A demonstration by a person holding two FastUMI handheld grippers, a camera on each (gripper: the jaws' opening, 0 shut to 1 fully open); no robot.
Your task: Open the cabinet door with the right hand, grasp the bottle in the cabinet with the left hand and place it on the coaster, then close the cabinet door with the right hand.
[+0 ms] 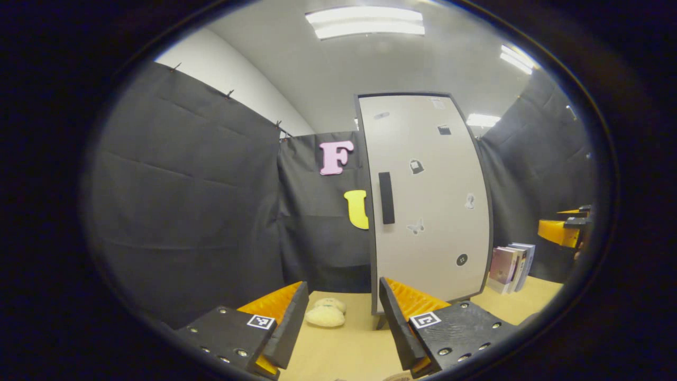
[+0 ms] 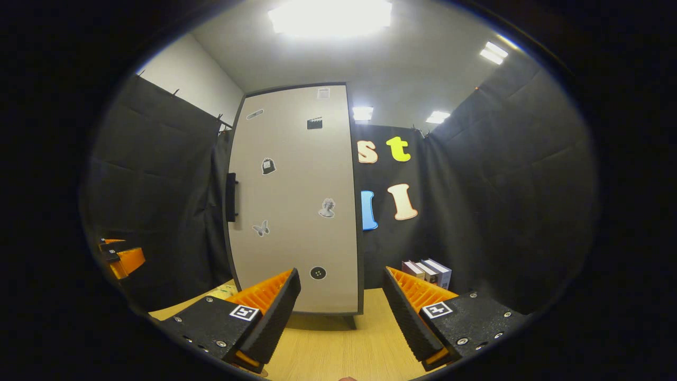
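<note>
A tall pale cabinet door (image 1: 428,211) stands shut on the wooden table, hiding what is inside. Its black vertical handle (image 1: 386,197) sits near the door's left edge. My left gripper (image 1: 342,323) is open and holds nothing, well short of the cabinet and low over the table. In the right gripper view the same door (image 2: 296,201) faces me with the handle (image 2: 231,197) at its left edge. My right gripper (image 2: 341,312) is open and holds nothing, some way in front of the door's lower part.
A cream plush thing (image 1: 325,313) lies on the table (image 1: 349,349) left of the cabinet's foot. Several books (image 1: 510,267) stand right of the cabinet, the same books (image 2: 426,271) showing in the right gripper view. The other gripper (image 1: 563,230) shows at the far right, and the other gripper (image 2: 119,256) at the far left.
</note>
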